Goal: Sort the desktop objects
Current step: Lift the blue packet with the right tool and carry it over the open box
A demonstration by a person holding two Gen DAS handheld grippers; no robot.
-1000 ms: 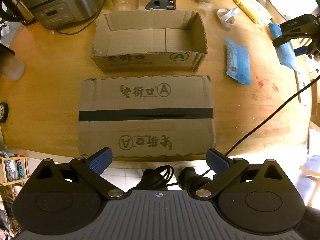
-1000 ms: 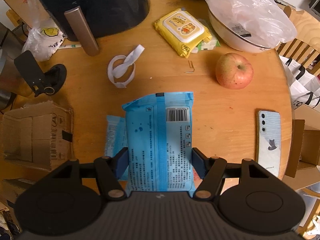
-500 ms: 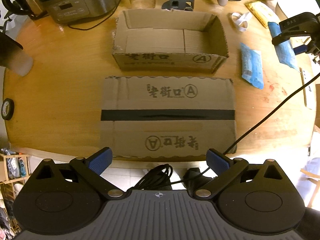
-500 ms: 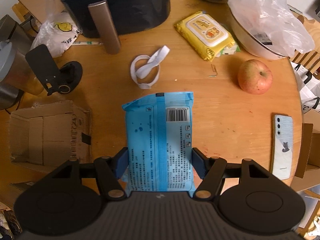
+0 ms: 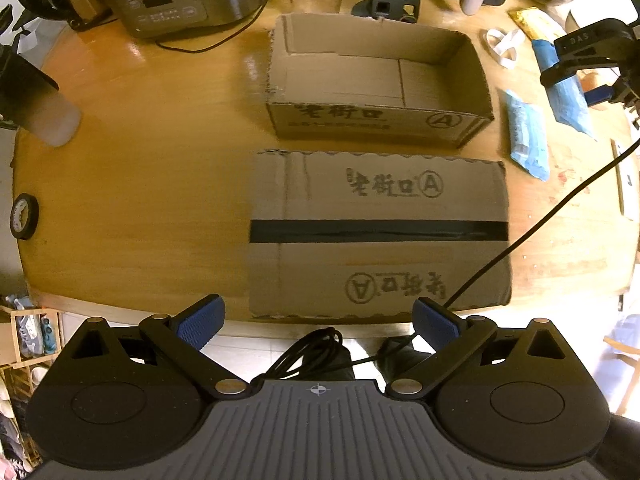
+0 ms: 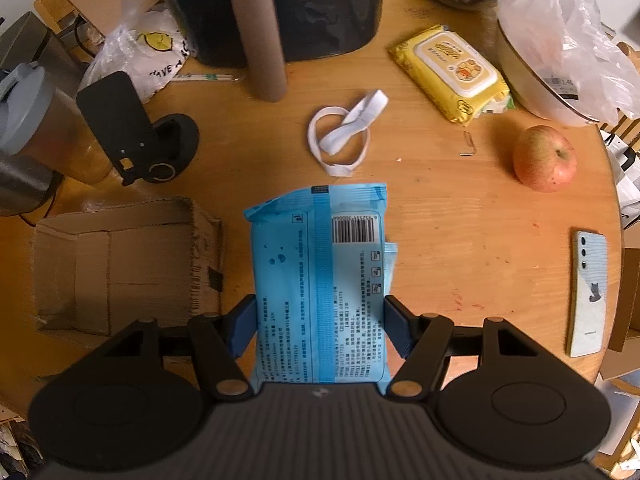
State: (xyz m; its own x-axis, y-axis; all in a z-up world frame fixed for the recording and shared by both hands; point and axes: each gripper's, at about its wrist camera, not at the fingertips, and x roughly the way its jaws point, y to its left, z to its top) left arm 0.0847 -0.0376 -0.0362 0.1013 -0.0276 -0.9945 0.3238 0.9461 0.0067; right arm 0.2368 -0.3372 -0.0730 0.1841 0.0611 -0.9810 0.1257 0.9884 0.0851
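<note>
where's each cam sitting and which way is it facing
Left wrist: on the open left gripper, looking down at the open cardboard box and flattened cardboard; own blue-padded fingers show.
Right wrist: on the right gripper, looking down at its clamped blue wipes pack, an apple and a phone.
Shared: the box, the white strap, the held pack.

Both views are fisheye, each looking steeply down along its own tool, whose black body fills the lower frame. The left wrist view sits high above the near edge of the bench (image 5: 132, 184), facing across it. The right wrist view hangs closer over the bench's other end. Both views share the open cardboard box (image 5: 376, 92) (image 6: 120, 264) and the white strap loop (image 5: 502, 46) (image 6: 344, 136).
</note>
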